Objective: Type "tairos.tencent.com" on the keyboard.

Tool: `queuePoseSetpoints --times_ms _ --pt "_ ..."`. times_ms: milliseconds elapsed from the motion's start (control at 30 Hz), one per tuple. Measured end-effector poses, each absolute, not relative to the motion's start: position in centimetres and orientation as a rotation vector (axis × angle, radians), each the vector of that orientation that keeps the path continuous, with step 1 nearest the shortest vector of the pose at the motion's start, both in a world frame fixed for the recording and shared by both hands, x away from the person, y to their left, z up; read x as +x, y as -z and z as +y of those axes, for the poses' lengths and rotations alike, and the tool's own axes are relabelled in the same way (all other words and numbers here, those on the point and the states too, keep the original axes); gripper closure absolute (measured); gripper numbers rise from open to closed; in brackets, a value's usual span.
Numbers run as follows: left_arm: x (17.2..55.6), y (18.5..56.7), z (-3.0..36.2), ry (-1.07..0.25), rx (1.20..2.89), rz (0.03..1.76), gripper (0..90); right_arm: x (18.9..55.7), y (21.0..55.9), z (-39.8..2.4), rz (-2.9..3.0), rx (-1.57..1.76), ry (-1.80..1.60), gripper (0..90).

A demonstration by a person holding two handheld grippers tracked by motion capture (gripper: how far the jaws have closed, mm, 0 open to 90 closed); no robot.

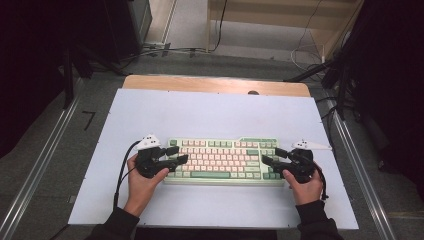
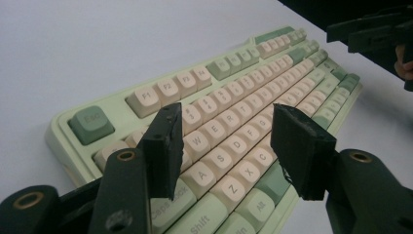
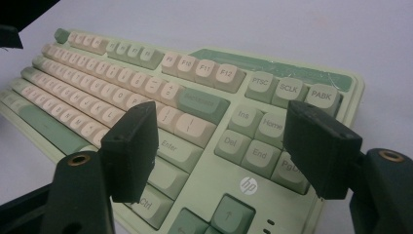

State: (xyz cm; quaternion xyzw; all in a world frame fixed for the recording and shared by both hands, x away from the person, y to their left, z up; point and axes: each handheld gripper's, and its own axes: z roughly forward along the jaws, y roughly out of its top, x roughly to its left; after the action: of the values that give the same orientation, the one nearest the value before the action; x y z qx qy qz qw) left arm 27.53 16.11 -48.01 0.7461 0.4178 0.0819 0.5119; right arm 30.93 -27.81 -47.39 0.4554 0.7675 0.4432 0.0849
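Observation:
A pale green keyboard [image 1: 222, 160] with cream and green keys lies flat on the white mat, near the person's side. My left gripper [image 1: 179, 154] is at its left end, held in a hand, jaws open. In the left gripper view the open left gripper [image 2: 226, 117] hovers over the letter keys of the keyboard [image 2: 234, 92] with nothing between the jaws. My right gripper [image 1: 271, 155] is at the right end, also open. In the right gripper view the right gripper [image 3: 221, 117] stands wide over the Enter and navigation keys of the keyboard [image 3: 195, 102], gripping nothing.
The white mat [image 1: 210, 115] covers a wooden table [image 1: 215, 84]. Metal rails [image 1: 40, 165] run along both sides on the floor. Cables [image 1: 165, 50] lie beyond the far edge. The right gripper [image 2: 370, 27] shows far off in the left gripper view.

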Motion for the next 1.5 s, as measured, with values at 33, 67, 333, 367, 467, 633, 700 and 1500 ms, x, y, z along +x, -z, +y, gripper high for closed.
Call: queuePoseSetpoints --times_ms 33,67,333,367,467,633,700,1500 --pt "27.5 48.1 16.1 -0.195 1.796 1.011 48.4 30.9 47.4 -27.8 2.289 1.358 -1.322 27.6" --pt "27.4 48.2 16.1 -0.201 1.804 1.01 51.2 30.9 47.4 -27.8 2.289 1.354 -1.324 27.6" --pt "27.5 48.6 15.7 -0.178 1.887 0.984 90.0 31.0 47.5 -27.7 2.297 1.355 -1.318 27.6" --pt "27.5 48.6 15.6 -0.183 1.898 0.989 90.0 31.0 47.5 -27.7 2.298 1.355 -1.318 27.6" --pt "27.5 48.7 15.5 -0.199 1.913 0.998 90.0 31.0 47.5 -27.6 2.297 1.355 -1.32 27.6" --pt "27.7 49.0 15.4 -0.227 1.944 1.022 90.0 31.0 47.5 -27.6 2.302 1.356 -1.313 27.6" --pt "27.7 49.1 15.3 -0.231 1.948 1.024 90.0 31.0 47.5 -27.6 2.304 1.354 -1.313 27.6" --pt "27.0 47.9 15.9 -0.238 1.793 0.965 55.6 30.9 47.4 -27.3 2.305 1.336 -1.327 27.6"
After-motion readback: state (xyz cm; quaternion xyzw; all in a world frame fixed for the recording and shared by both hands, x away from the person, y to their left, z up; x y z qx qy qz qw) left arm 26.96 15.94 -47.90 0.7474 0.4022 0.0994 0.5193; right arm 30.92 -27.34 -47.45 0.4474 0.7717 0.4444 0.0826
